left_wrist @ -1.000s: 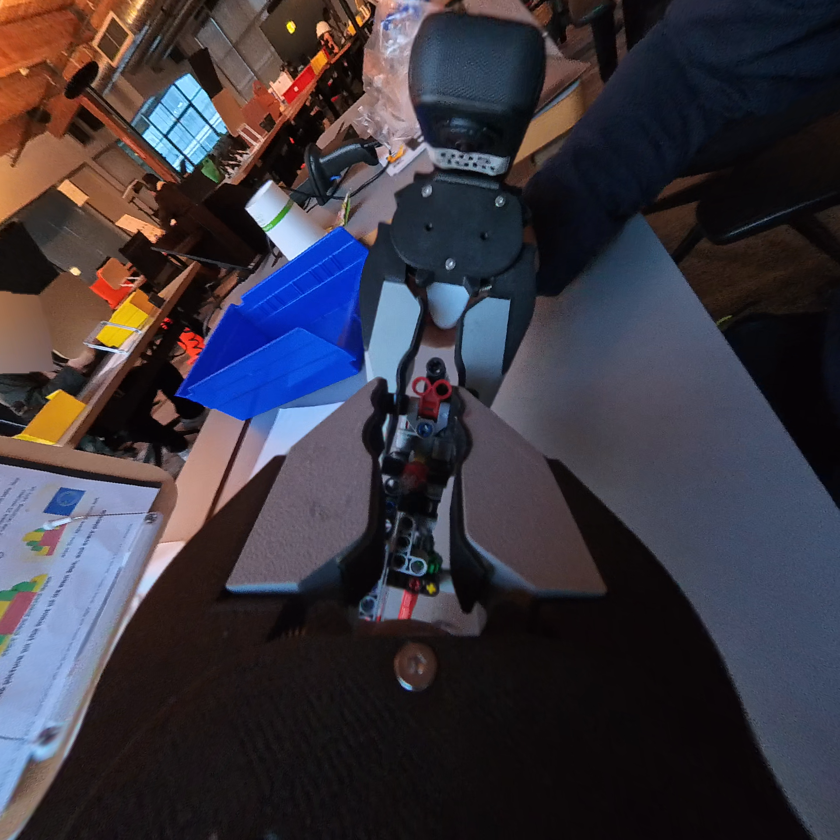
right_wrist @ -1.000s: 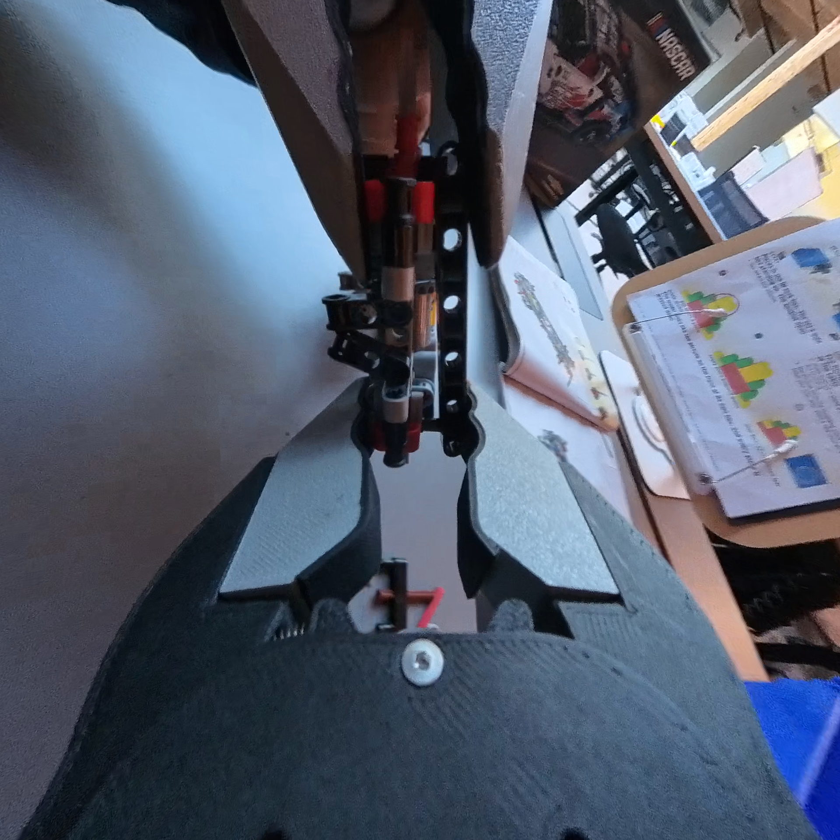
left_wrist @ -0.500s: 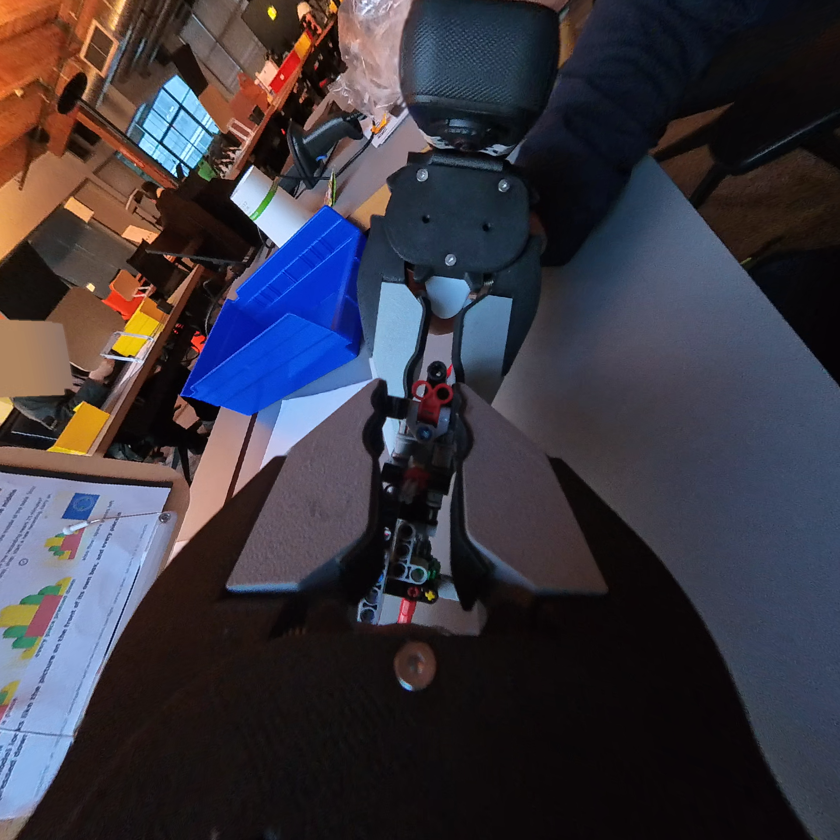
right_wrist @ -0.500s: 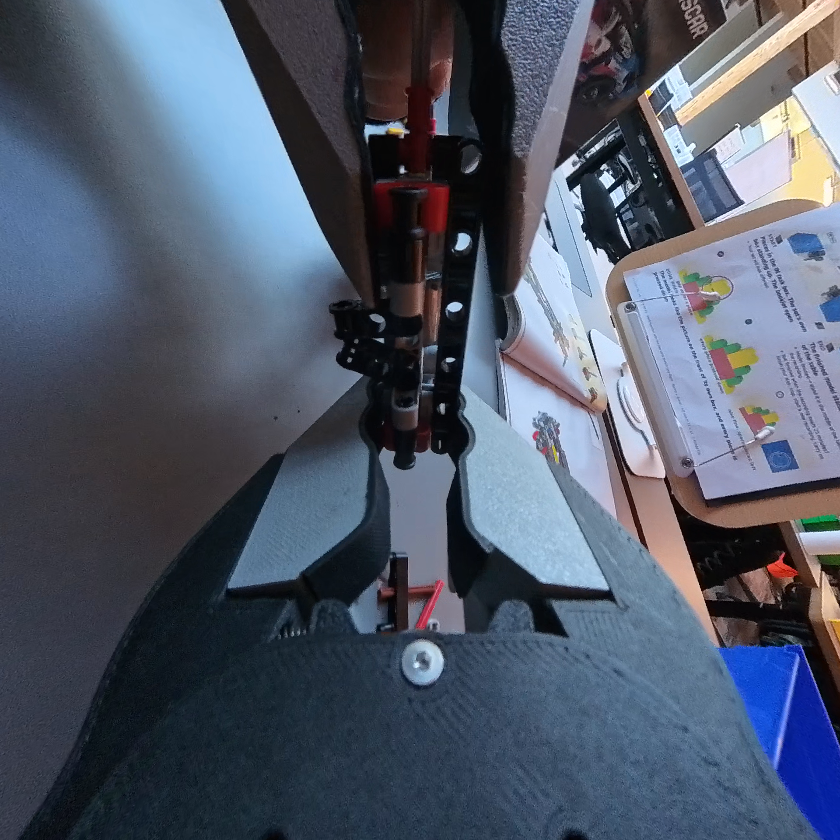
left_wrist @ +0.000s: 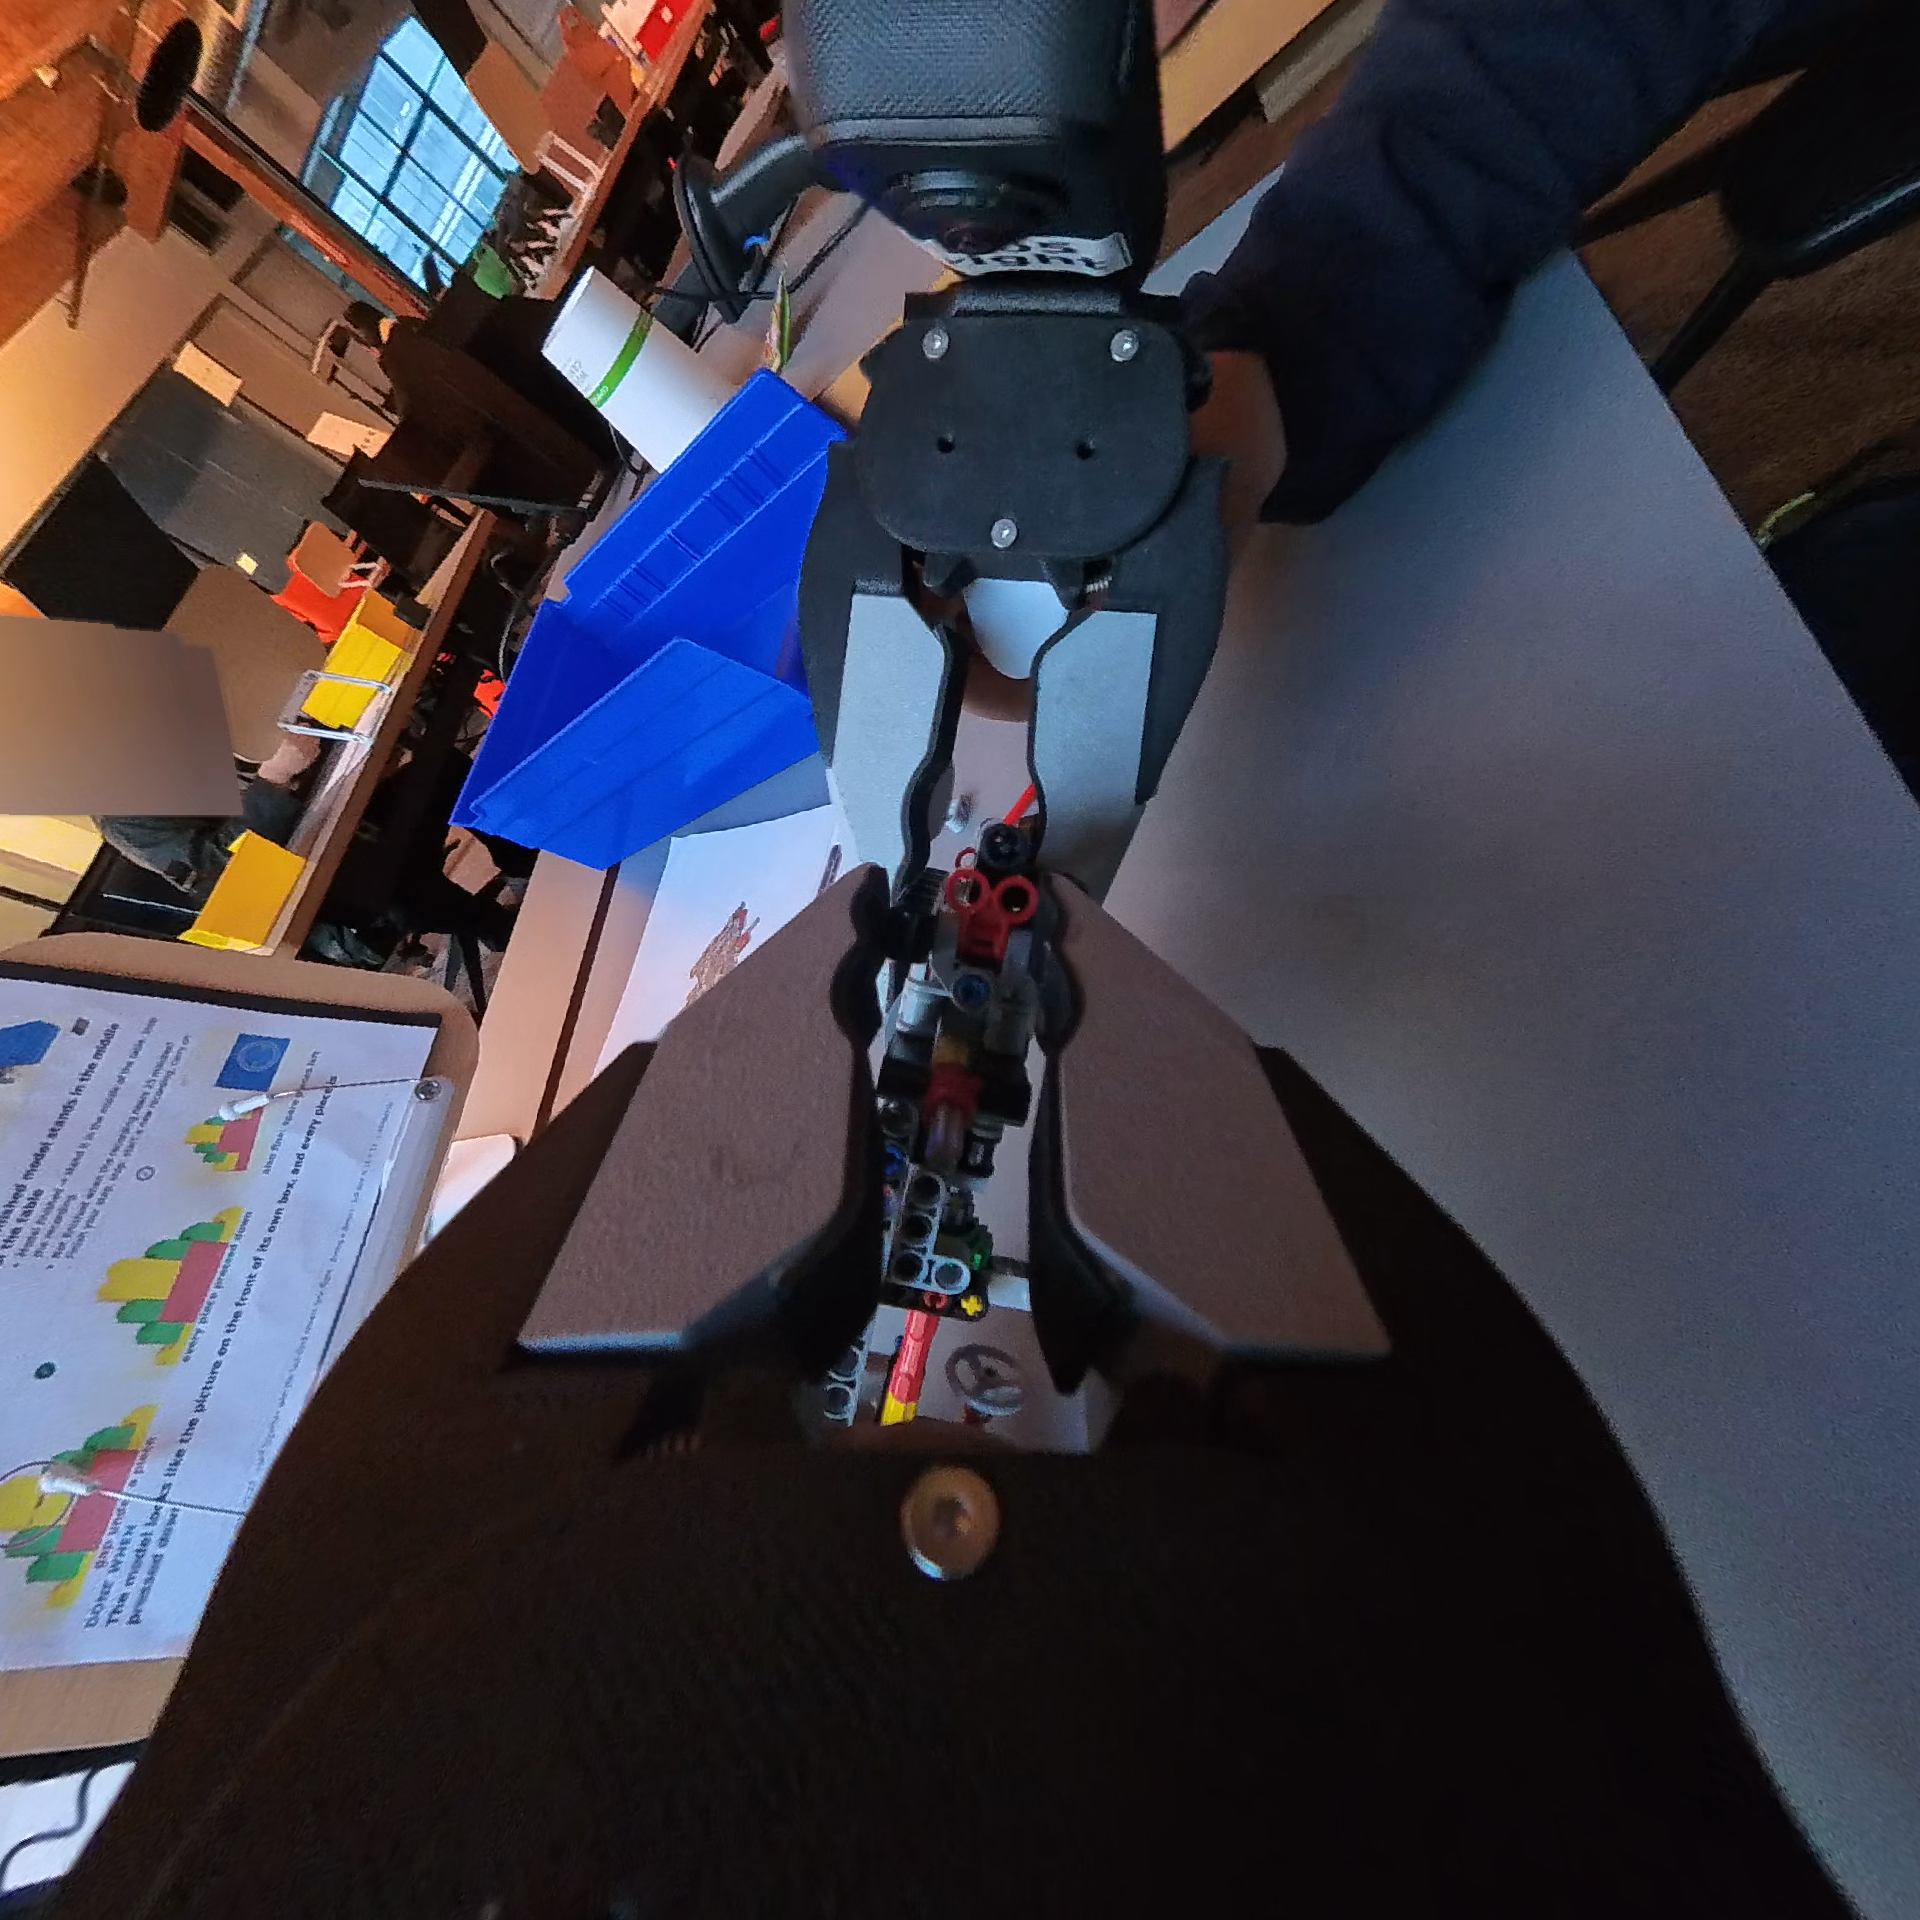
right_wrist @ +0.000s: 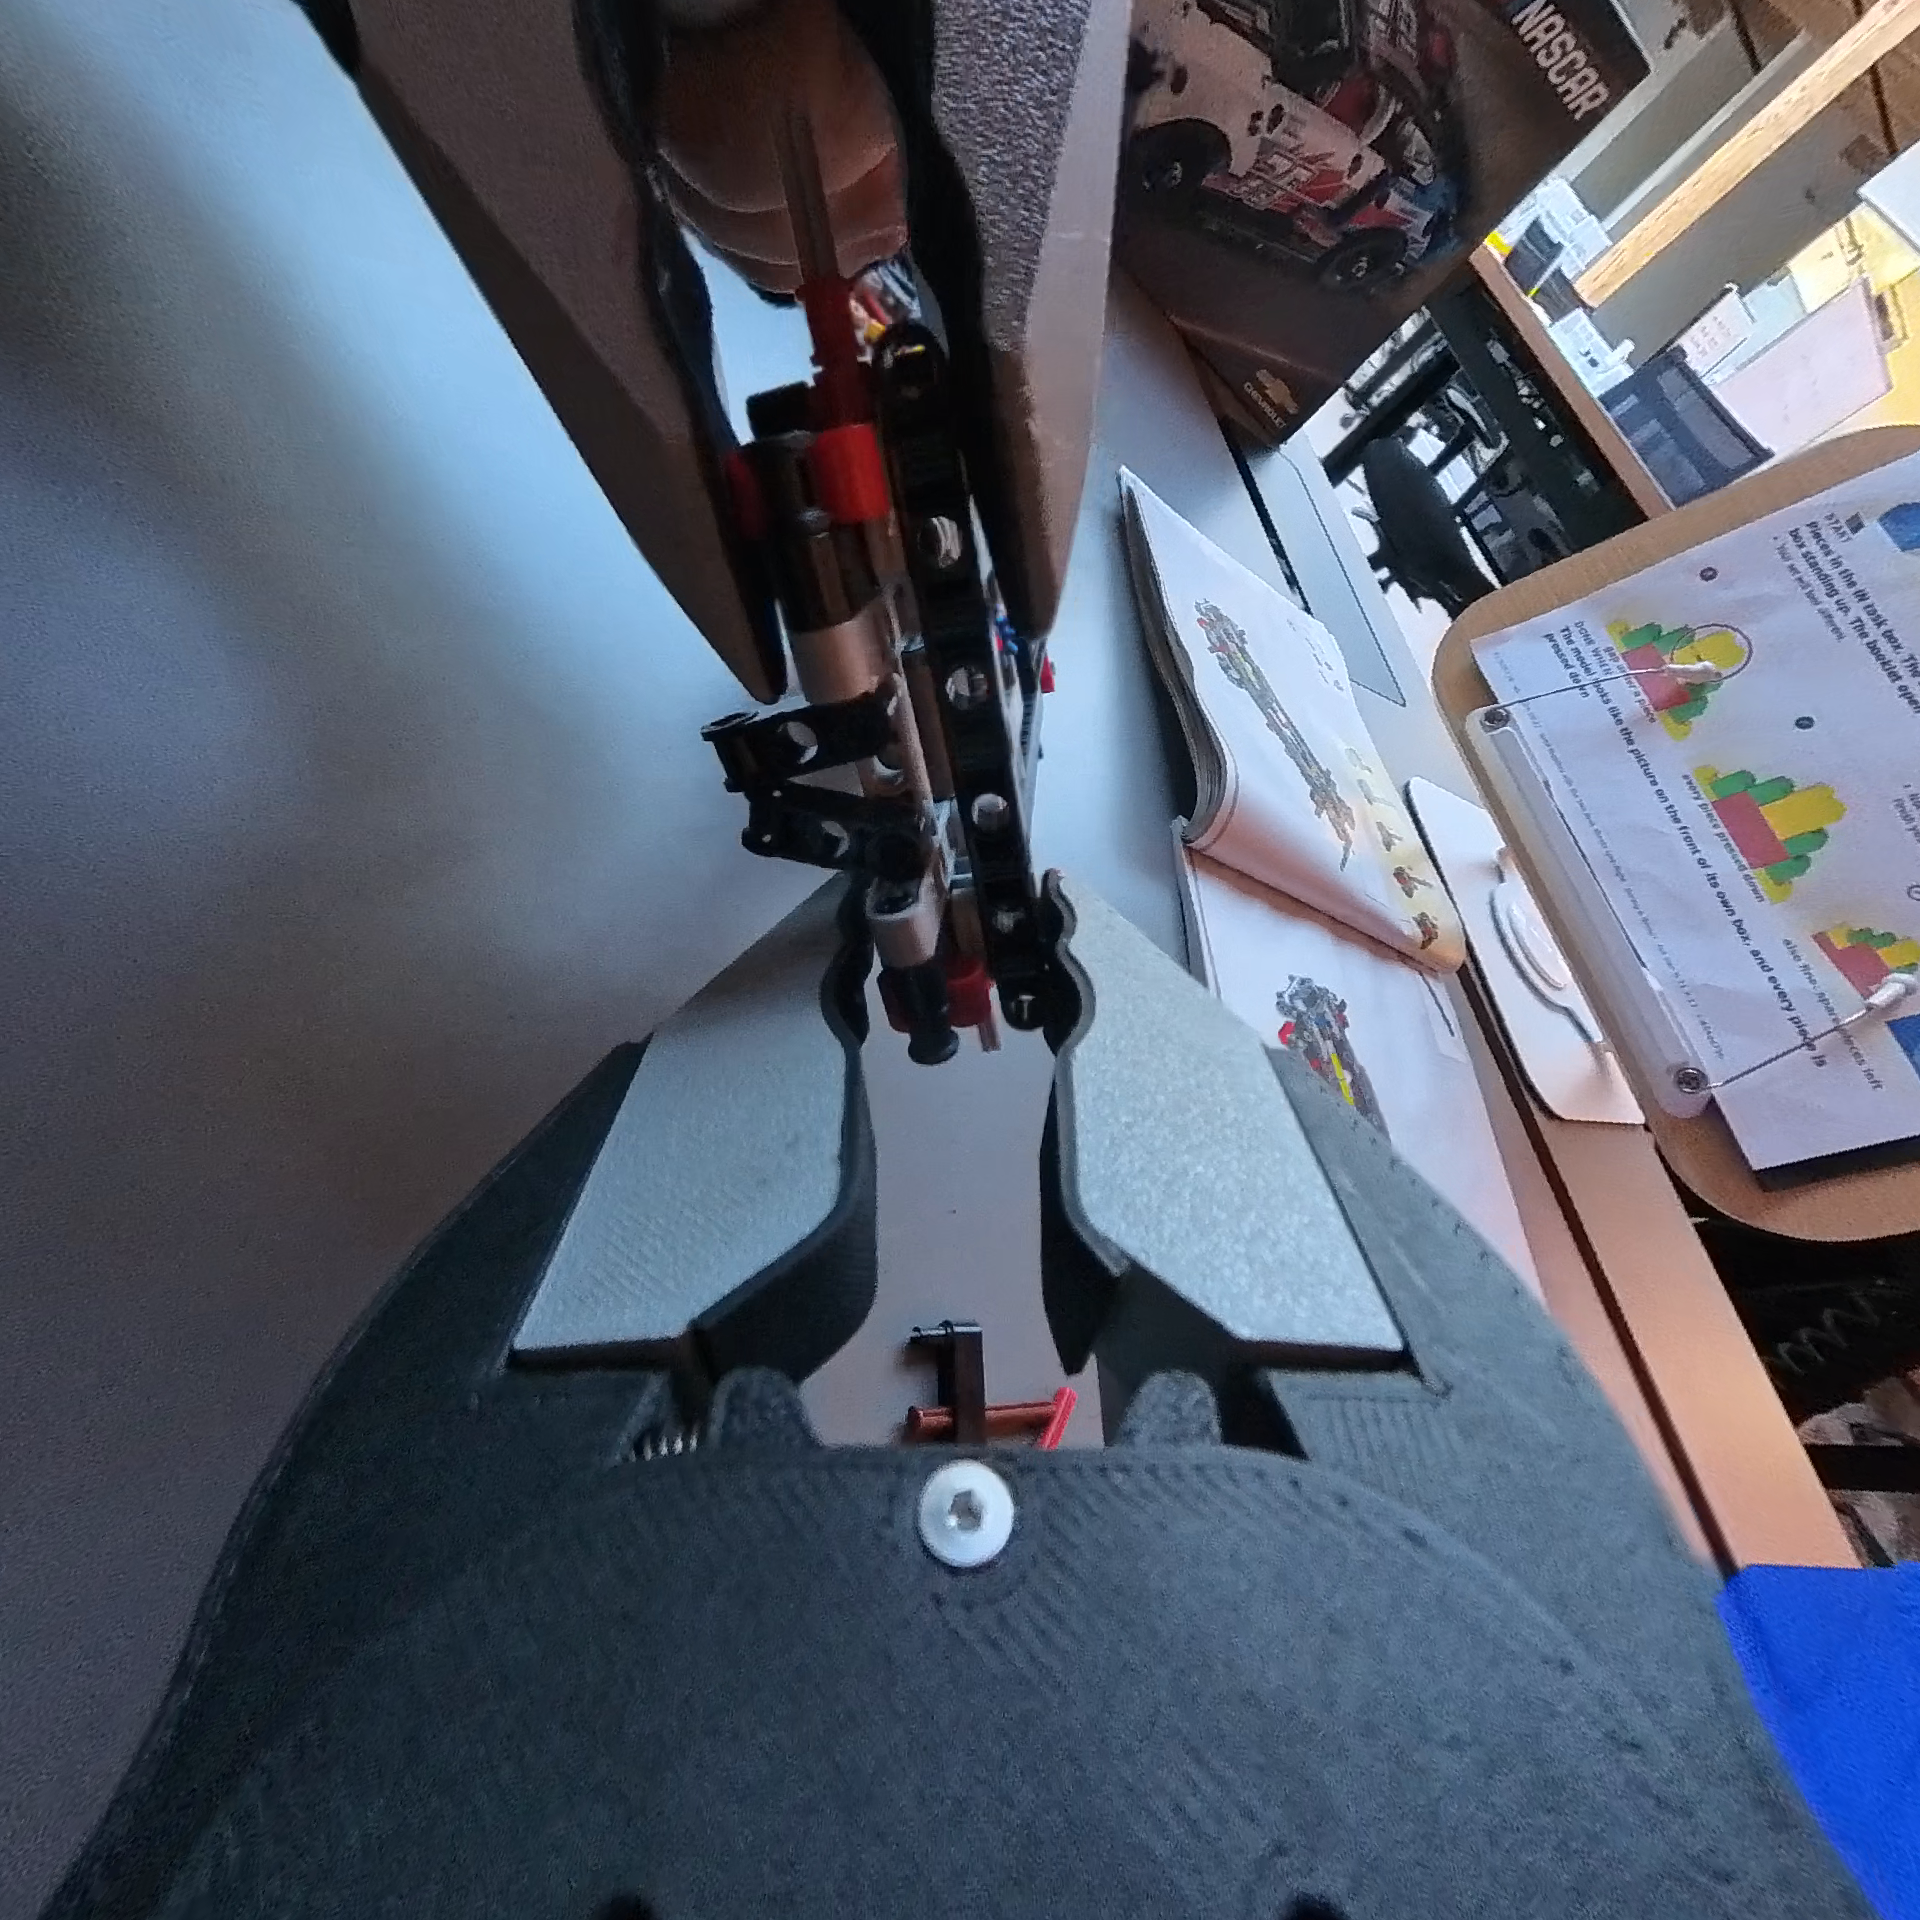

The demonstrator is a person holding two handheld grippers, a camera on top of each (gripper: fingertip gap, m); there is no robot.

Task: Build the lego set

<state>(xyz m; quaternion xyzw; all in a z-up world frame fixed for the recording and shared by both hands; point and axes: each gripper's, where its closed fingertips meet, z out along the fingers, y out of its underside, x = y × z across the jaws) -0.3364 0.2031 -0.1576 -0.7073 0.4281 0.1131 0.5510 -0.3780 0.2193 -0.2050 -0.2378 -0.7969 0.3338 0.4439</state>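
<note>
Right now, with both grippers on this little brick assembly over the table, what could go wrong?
1. The left gripper and right gripper both clamp the same brick assembly from opposite ends; any twist or pull between them could pop its pins apart.
2. The black link arms stick out sideways, unsupported, and could snag or snap off.
3. Loose axle pieces lie on the grey table right under the right gripper and might get knocked away.

Shared workshop / maker space — not a home.
Long workbenches [left_wrist: 343,748] with yellow parts bins [left_wrist: 249,883], a blue storage bin [left_wrist: 665,665], a grid-paned industrial window [left_wrist: 416,177] and wooden shelving [right_wrist: 1704,156] — plus a brick-model instruction sheet [right_wrist: 1766,790] on a board.
</note>
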